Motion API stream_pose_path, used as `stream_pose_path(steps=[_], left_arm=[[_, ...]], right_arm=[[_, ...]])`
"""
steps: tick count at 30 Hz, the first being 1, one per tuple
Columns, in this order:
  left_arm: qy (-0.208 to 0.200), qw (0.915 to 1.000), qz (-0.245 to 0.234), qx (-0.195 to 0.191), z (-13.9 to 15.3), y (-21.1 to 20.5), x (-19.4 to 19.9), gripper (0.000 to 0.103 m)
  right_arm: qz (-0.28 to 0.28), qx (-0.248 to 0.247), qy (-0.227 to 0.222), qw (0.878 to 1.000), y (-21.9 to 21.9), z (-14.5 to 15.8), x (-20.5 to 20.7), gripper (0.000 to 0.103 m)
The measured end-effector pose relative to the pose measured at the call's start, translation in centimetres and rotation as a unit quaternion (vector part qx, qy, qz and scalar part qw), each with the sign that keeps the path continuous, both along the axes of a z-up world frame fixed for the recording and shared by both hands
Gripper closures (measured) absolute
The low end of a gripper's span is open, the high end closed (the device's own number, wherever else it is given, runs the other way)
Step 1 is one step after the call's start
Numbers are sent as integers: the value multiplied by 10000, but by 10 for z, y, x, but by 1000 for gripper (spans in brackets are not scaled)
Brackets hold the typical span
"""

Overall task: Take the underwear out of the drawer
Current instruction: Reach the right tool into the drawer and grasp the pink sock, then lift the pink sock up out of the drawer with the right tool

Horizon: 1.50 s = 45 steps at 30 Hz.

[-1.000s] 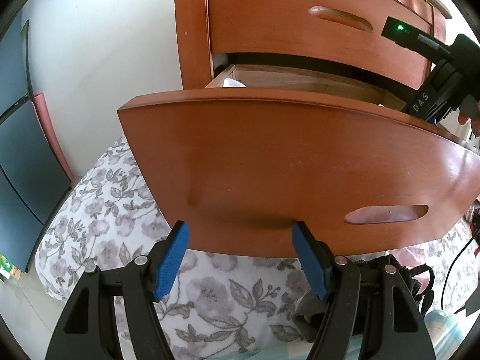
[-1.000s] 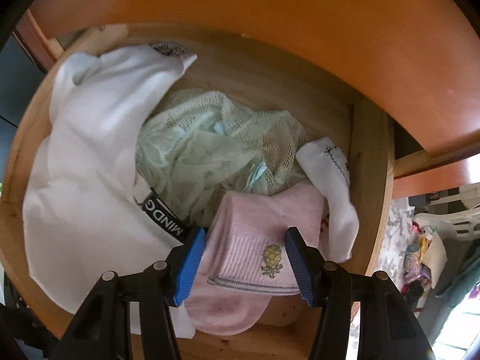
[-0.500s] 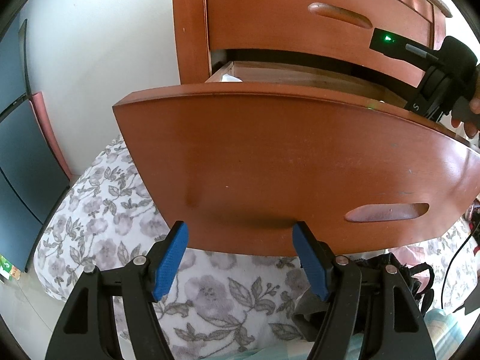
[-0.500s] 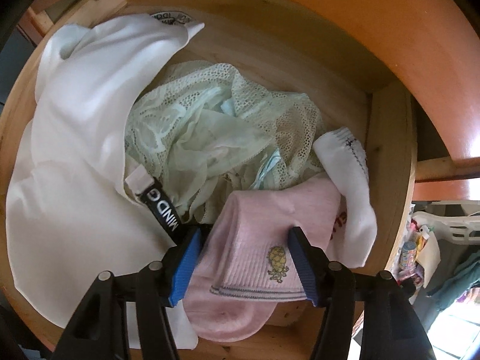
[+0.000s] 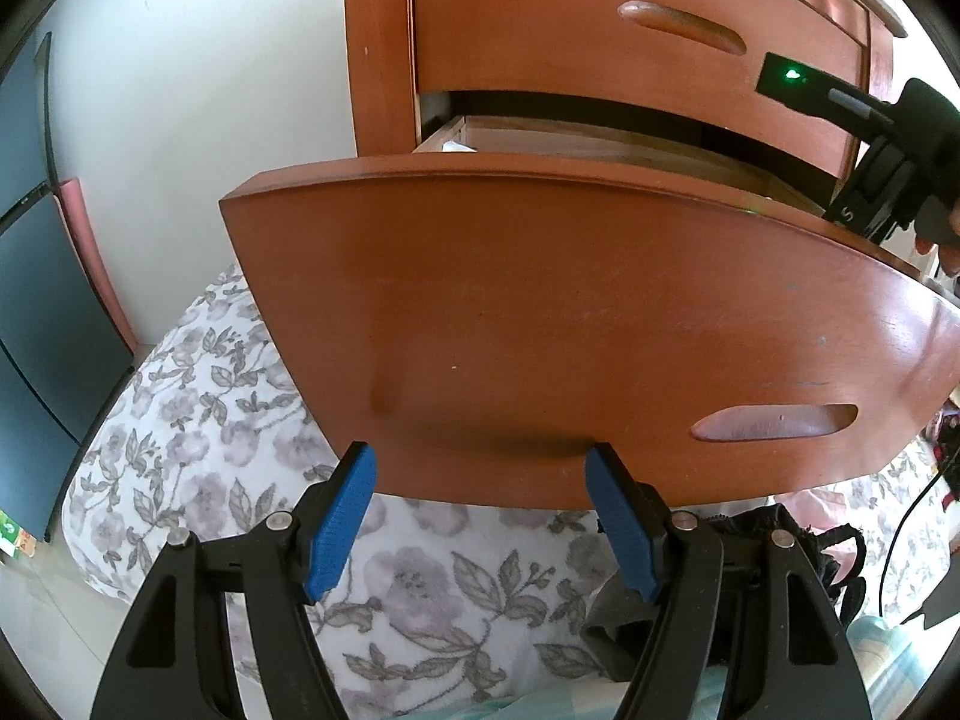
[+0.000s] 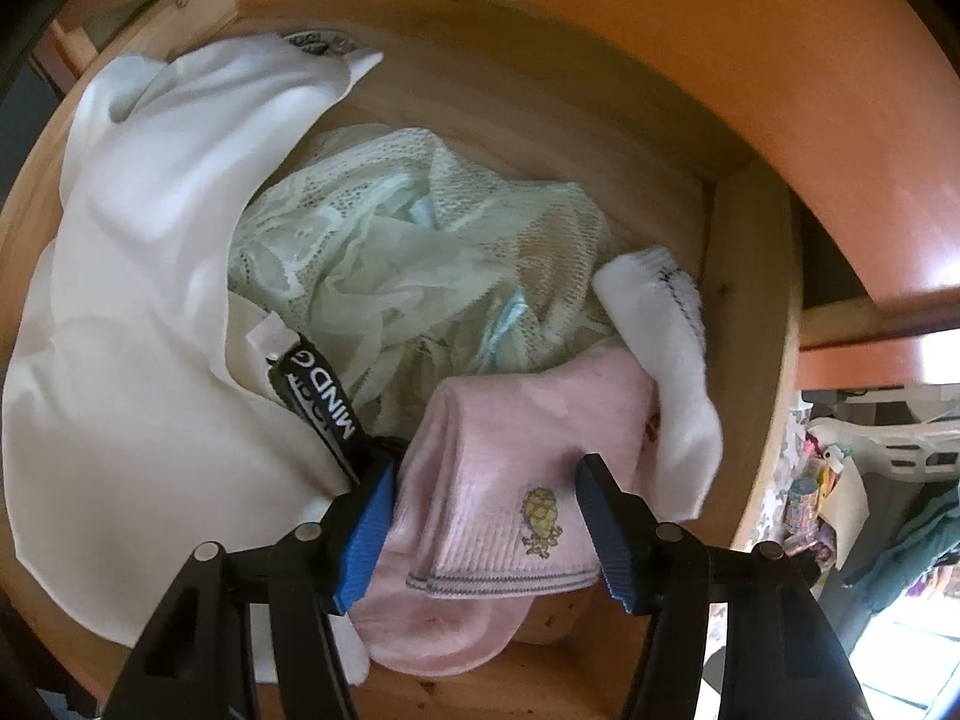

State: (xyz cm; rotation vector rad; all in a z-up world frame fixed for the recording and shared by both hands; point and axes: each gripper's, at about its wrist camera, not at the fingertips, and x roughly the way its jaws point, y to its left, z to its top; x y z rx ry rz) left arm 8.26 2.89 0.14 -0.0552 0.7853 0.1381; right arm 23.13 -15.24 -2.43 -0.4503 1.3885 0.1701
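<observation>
Reaching step: right tool (image 6: 486, 516) gapes over pink sock (image 6: 510, 480) in drawer (image 6: 756, 312); shift to lace underwear (image 6: 420, 252). Left tool (image 5: 480, 516) released.

Black grippers (image 6: 486, 516), blue jaws (silver screws)

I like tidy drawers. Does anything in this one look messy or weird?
Yes. Nothing is folded: the pale green lace underwear lies crumpled mid-drawer, a white garment is bunched at the left, and a pink sock lies tossed on top.
</observation>
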Motion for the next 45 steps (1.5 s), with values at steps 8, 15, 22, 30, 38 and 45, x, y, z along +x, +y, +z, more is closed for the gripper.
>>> stream_pose_path(steps=[8,15,22,30,38,45], left_arm=[[37,10000,5,-26,-2,1,1,30],[52,10000,9,-23,-2,0,1,30],[82,10000,2,-25,-3,-1,1,30],[106,9999,-9,-38,-4,-1,1,30],[107,9999,-5,36,-4,-2,1,30],[140,9997,-13,177,-5,-8,3,30]], right_arm=[[-248,144,-270,9992,-30,21,-2,40],[-517,261,-403,9975,-60,31,2,55],[-573,317,-381,9971,-67,19,4,66],[-575,333,-356,9972,-66,12,9,70],[-593,411,-470,9963,-69,16,3,82],[-578,631,-693,9939,-72,39,-14,88]])
